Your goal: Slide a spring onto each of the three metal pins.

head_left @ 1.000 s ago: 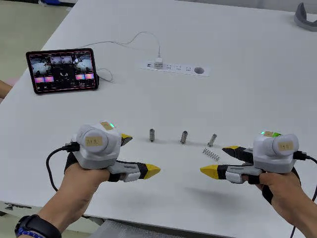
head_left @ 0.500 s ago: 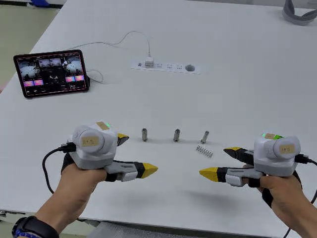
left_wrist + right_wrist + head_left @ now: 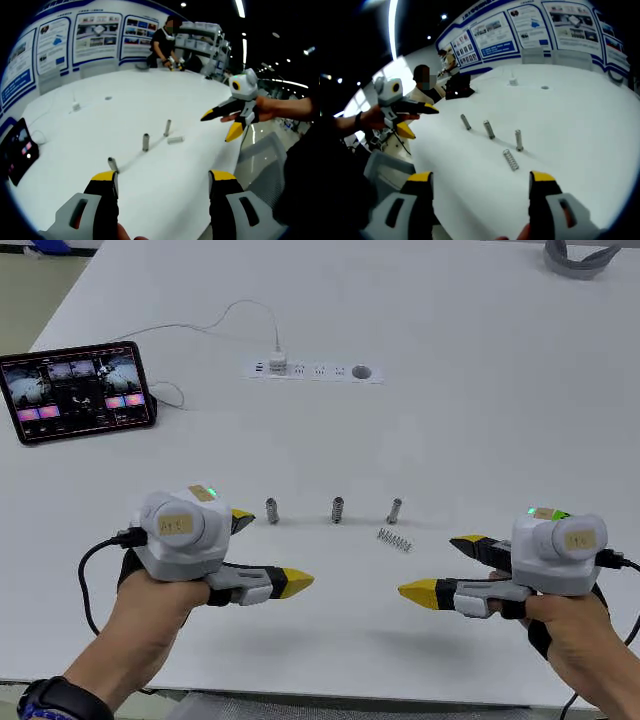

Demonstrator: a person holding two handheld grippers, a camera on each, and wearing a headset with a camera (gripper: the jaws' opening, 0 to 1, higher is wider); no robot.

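Observation:
Three short metal pins stand upright in a row on the white table: left pin point(image 3: 272, 510), middle pin point(image 3: 338, 509), right pin point(image 3: 394, 510). The left and middle pins look ribbed, as if springs sit on them; the right pin looks smoother. A loose spring point(image 3: 394, 539) lies flat just in front of the right pin point(image 3: 519, 140). My left gripper point(image 3: 275, 548) is open and holds nothing, near the left pin point(image 3: 113, 164). My right gripper point(image 3: 432, 565) is open and holds nothing, to the right of the loose spring point(image 3: 510, 160).
A tablet point(image 3: 75, 393) lies at the far left, and a white power strip point(image 3: 312, 370) with a charger and cable lies further back. A grey headset point(image 3: 580, 255) rests at the far right corner. The table's front edge runs just below my hands.
The head camera has turned, so the whole picture has shifted left and up. Pins and loose spring have not moved. Both grippers stay open in much the same places.

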